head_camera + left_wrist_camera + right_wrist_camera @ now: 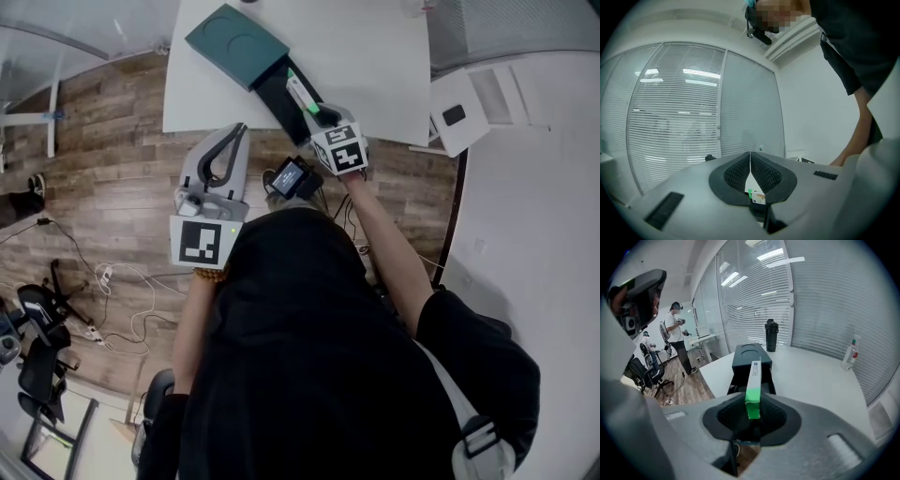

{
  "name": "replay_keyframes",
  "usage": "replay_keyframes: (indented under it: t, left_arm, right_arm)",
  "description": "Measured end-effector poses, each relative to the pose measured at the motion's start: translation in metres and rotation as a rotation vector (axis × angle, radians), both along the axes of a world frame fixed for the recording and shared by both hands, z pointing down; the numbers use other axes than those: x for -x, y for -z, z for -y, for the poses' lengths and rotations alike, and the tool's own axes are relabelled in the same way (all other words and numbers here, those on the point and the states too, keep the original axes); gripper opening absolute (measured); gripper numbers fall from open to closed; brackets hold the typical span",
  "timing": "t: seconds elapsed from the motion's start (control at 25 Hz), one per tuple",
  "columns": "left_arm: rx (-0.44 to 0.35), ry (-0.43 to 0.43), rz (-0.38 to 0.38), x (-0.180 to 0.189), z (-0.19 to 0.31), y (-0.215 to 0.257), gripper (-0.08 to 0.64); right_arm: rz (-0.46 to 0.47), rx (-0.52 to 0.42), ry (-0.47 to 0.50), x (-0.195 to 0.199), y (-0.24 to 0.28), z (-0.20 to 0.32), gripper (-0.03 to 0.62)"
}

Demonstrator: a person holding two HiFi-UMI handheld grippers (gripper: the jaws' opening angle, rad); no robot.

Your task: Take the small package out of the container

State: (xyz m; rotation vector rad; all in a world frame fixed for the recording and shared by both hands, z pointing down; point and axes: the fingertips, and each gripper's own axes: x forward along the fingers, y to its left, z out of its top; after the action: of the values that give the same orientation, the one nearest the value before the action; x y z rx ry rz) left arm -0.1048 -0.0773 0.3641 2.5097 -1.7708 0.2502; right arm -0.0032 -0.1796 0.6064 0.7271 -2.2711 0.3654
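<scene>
Plainly, the right gripper [752, 401] is clenched on the slim white cardboard package with a green end [753, 380]. Its jaws pinch the green end, and the white length juts toward 12 o'clock in the right gripper view.

The package looks light and stiff, but its thin walls would probably dent under a hard squeeze. Its smooth printed faces may slip. Held at one end, the long body could pivot in the grip, so a hold across the broad faces nearer the middle would likely be steadier.

It is a long, narrow box, white along most of its length with small dark print near the far tip.

It hangs above the open black drawer tray [740, 380] of the dark teal rectangular container [234, 42], which sits on the white table [375, 56] at 11 o'clock of that gripper in the head view.

The left gripper [750, 164] has its jaws closed together on nothing. It is off the table, over the wood-plank floor [112, 141], at 8 o'clock of the right one.
</scene>
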Motion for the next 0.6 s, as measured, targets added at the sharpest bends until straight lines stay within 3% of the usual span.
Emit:
replay_keyframes:
  t: [0.6]
  left_arm:
    - [-0.02, -0.019, -0.021, -0.023, 0.002, 0.001, 0.003]
  right_arm:
    - [0.067, -0.022, -0.002, -0.007, 0.022, -0.003, 0.087]
